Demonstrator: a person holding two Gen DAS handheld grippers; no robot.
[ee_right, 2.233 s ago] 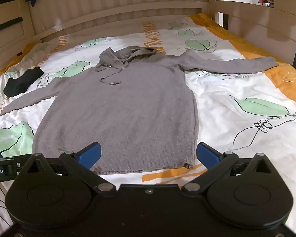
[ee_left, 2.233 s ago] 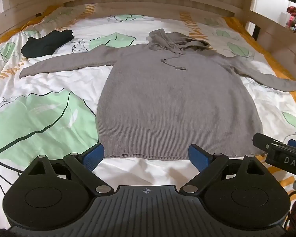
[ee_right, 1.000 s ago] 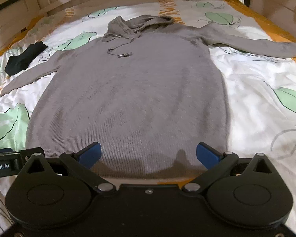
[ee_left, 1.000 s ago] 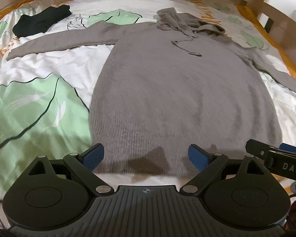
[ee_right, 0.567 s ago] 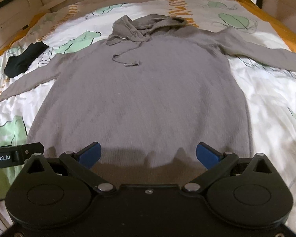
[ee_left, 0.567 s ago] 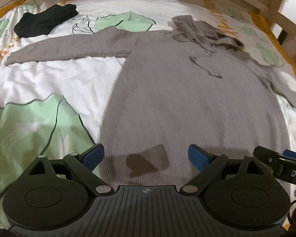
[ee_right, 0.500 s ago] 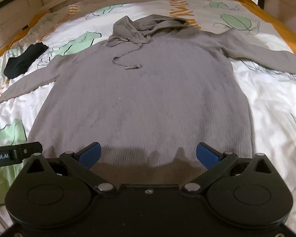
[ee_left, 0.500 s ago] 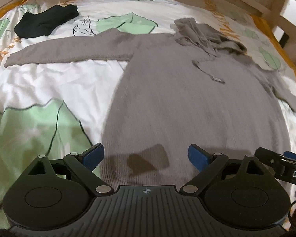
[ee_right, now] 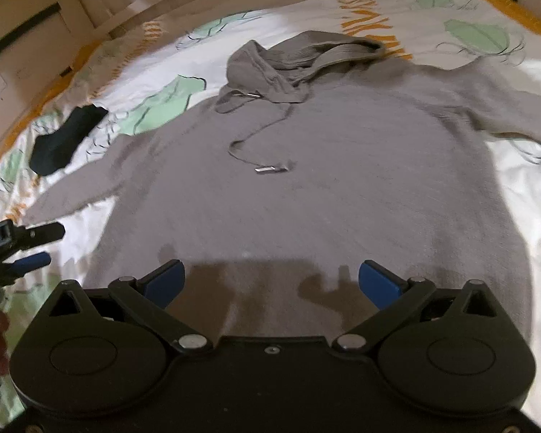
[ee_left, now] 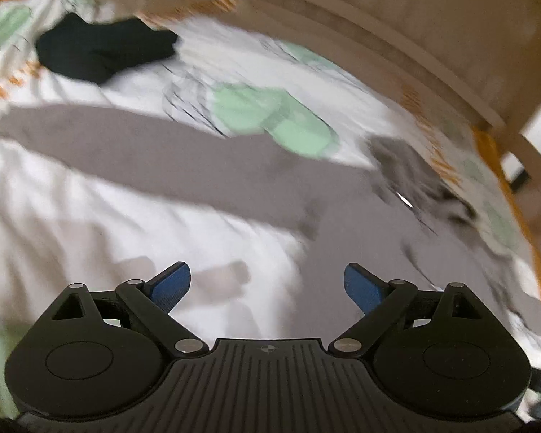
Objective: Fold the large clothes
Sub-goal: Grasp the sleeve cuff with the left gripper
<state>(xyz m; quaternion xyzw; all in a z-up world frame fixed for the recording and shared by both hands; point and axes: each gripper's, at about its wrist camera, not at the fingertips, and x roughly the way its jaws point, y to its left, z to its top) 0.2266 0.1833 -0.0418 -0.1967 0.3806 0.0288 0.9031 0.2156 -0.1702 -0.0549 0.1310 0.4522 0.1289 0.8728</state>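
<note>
A black garment (ee_right: 66, 139) sits toward the bed's left edge. The grey hoodie (ee_right: 324, 187) lies flat mid-bed, sleeves out, so folding looks unstarted. The left gripper (ee_left: 267, 283) and right gripper (ee_right: 270, 281) hover wide and empty above a leaf-print sheet (ee_left: 90, 209) inside a wooden frame (ee_left: 396, 57).
</note>
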